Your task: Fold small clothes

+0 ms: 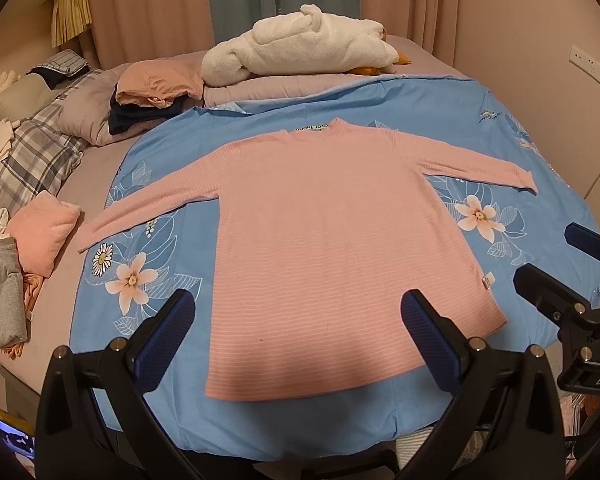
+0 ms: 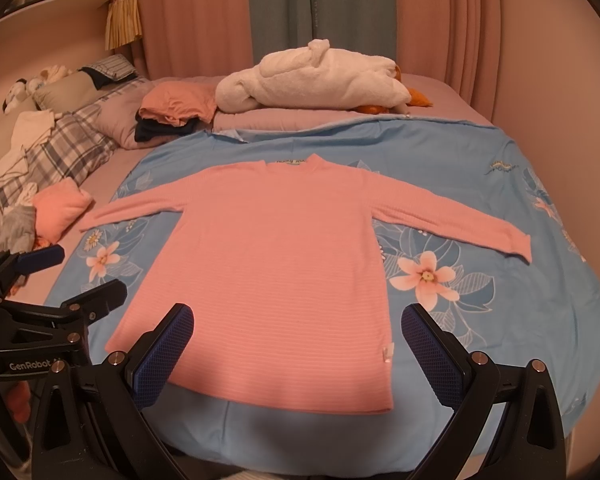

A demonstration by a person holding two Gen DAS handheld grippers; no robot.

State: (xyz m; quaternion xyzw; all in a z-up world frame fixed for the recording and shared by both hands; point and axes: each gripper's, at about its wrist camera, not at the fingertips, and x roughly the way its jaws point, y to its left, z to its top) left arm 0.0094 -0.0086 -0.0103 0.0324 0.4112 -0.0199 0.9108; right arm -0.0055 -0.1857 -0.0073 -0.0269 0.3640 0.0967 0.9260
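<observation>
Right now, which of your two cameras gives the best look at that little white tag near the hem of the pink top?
The right wrist view. There the tag lies close to the camera, between the open fingers of the right gripper, on the pink top. In the left wrist view the tag is smaller and off to the side, at the top's edge.

A white plush goose (image 1: 304, 50) lies beyond the blue floral sheet (image 1: 500, 292), near curtains (image 1: 148, 4)

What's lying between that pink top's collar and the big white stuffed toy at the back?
In both views, only bedding: the blue floral sheet beyond the pink top, then a mauve quilt under the white plush toy.
</observation>
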